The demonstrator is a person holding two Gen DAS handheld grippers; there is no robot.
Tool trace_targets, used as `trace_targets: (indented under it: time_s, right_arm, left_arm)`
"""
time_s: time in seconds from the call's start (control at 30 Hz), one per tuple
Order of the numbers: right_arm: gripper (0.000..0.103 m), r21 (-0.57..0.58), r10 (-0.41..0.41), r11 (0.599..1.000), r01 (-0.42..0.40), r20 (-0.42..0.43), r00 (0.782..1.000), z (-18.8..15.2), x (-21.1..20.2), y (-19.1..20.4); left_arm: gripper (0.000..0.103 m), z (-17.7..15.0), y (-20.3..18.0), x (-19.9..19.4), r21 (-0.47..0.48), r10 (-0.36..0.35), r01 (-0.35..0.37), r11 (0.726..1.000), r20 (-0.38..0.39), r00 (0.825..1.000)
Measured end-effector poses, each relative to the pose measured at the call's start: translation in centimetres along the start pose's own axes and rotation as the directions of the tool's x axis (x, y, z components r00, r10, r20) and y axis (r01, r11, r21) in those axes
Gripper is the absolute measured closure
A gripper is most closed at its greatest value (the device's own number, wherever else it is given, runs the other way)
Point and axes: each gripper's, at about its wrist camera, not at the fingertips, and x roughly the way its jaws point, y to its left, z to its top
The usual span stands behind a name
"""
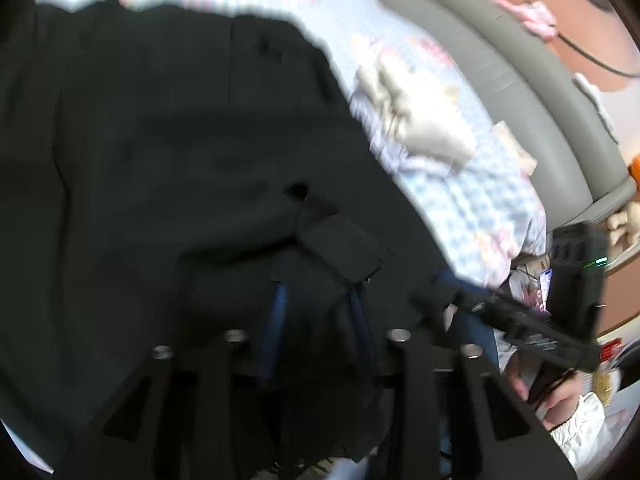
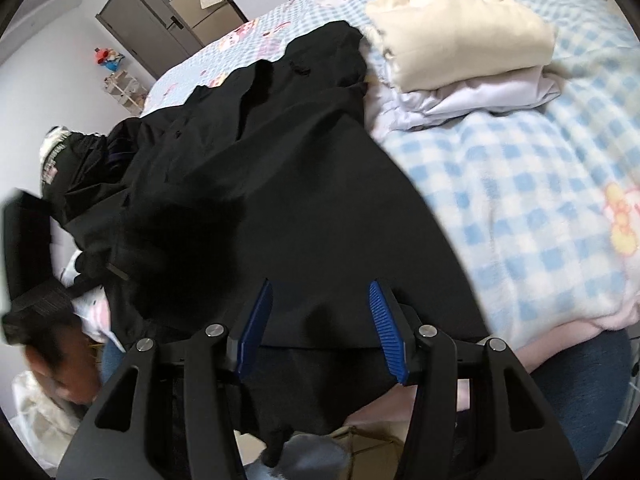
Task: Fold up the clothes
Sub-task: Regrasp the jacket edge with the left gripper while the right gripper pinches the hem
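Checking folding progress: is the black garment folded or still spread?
Spread: the black garment lies rumpled across the checked blanket, beside a folded cream garment.

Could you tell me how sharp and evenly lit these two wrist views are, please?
Left wrist: motion blur throughout, smearing the black garment and the checked blanket; the dark cloth shows almost no detail. Right wrist: mostly crisp, the cream folded clothes well lit, though the left edge is blurred. Both views bend straight lines, fisheye-style.
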Motion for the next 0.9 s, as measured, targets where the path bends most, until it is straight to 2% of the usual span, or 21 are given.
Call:
trace_targets:
  time_s: [0.03,0.07,0.13,0.17,0.23,0.33,0.4,0.43,0.47,0.5,0.57,0.67,0.73,0.8,0.9]
  right_arm:
    - [0.051,-0.003,0.023,1.0,-0.023,-0.003,1.0,0.1,0.1,0.4]
    - [0.048,-0.007,0.05,0.999,-0.05,-0.006,0.999,0.3,0.2,0.8]
    - [0.039,-0.021,0.118,0.993,-0.118,-0.014,0.993,0.7,0.5,1.8]
    - [0.033,-0.031,0.148,0.988,-0.148,-0.019,0.989,0.8,0.8,2.5]
    - [0.03,-0.041,0.189,0.981,-0.191,-0.045,0.981,1.2,2.2,3.6]
    - [0.024,-0.043,0.23,0.971,-0.236,-0.106,0.967,1.9,5.2,5.3]
    - [0.025,-0.027,0.217,0.974,-0.224,-0.164,0.962,2.0,7.8,5.9]
    - [0.037,-0.028,0.211,0.975,-0.219,-0.178,0.961,2.0,8.7,6.2]
    - [0.069,-0.042,0.207,0.975,-0.217,-0.178,0.962,2.0,8.9,6.7]
    - [0.075,-0.062,0.202,0.975,-0.215,-0.169,0.965,2.1,8.8,7.2]
    - [0.079,-0.129,0.19,0.97,-0.205,-0.117,0.975,2.3,7.2,8.5]
    - [0.08,-0.209,0.155,0.966,-0.155,-0.016,0.988,2.7,3.7,9.4]
    - [0.08,-0.22,0.133,0.968,-0.122,0.033,0.991,2.9,1.7,8.9]
    - [0.08,-0.212,0.083,0.975,-0.071,0.046,0.995,3.0,1.1,7.6]
    - [0.08,-0.162,-0.028,0.986,0.028,0.005,1.0,2.5,2.4,4.5]
  left_arm:
    - [0.063,-0.5,0.5,-0.5,-0.016,-0.017,0.018,1.0,0.014,1.0]
    - [0.054,-1.0,0.9,-1.6,-0.03,-0.04,0.041,0.999,0.048,0.998]
    - [0.048,-2.2,1.9,-4.2,-0.05,-0.076,0.082,0.995,0.116,0.99]
    - [0.048,-2.7,2.5,-5.3,-0.055,-0.072,0.08,0.995,0.141,0.987]
    - [0.048,-3.6,3.8,-7.0,-0.076,-0.029,0.043,0.996,0.176,0.984]
    - [0.05,-4.7,6.4,-7.6,-0.147,0.035,-0.012,0.989,0.159,0.987]
    - [0.05,-5.2,7.7,-8.0,-0.176,0.04,-0.013,0.984,0.151,0.988]
    - [0.05,-5.4,8.0,-8.1,-0.176,0.047,-0.02,0.984,0.15,0.988]
    - [0.05,-5.2,8.1,-8.3,-0.17,0.056,-0.03,0.985,0.151,0.987]
    - [0.05,-4.9,8.3,-8.4,-0.163,0.065,-0.04,0.986,0.152,0.986]
    - [0.05,-4.2,8.4,-8.8,-0.149,0.072,-0.048,0.988,0.157,0.985]
    - [0.05,-3.4,7.5,-8.4,-0.123,0.065,-0.045,0.991,0.169,0.983]
    - [0.05,-2.4,6.5,-7.9,-0.091,0.054,-0.039,0.995,0.172,0.984]
    - [0.05,-1.4,5.6,-7.0,-0.062,0.051,-0.041,0.997,0.162,0.986]
    - [0.054,-0.1,4.3,-5.6,-0.02,0.054,-0.051,0.998,0.138,0.989]
